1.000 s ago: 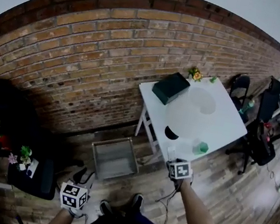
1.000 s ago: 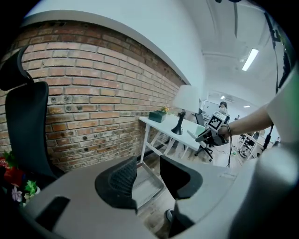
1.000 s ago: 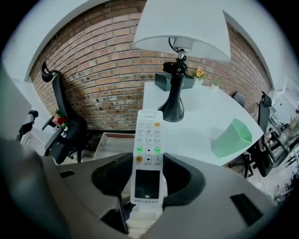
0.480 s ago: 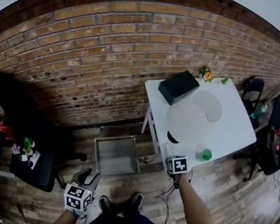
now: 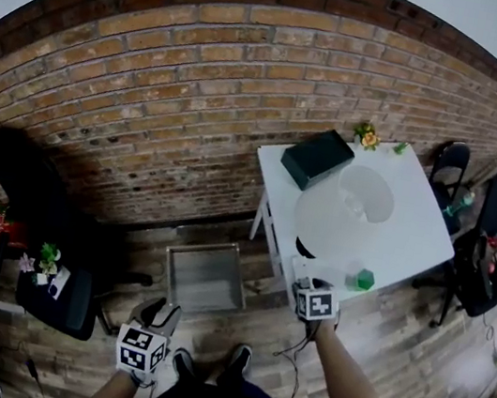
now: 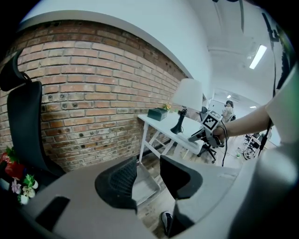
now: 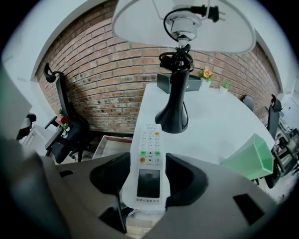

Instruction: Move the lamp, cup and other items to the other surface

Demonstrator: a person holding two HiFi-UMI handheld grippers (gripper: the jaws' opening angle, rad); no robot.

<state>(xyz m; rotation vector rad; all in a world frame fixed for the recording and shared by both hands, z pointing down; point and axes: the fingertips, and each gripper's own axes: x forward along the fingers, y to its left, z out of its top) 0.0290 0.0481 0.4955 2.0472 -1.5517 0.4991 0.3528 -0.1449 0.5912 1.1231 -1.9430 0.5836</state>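
Right gripper (image 5: 304, 279): tilted down at bench (image 5: 416, 223) edge; fingers just opened wide, remote (image 7: 149, 168) between them. Left gripper (image 6: 147, 177): low, fingers nearly together, empty. Green cup (image 7: 250, 161) near lamp (image 7: 175, 107).

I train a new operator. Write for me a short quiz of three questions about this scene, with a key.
1. True or false: the lamp stands on the white table.
2. What lies between the jaws of the right gripper?
3. The green cup is: A) on the table, near its edge; B) on top of the lamp; C) between the right gripper's jaws.
Key: 1 true. 2 the remote control; those jaws have just been opening. 3 A.
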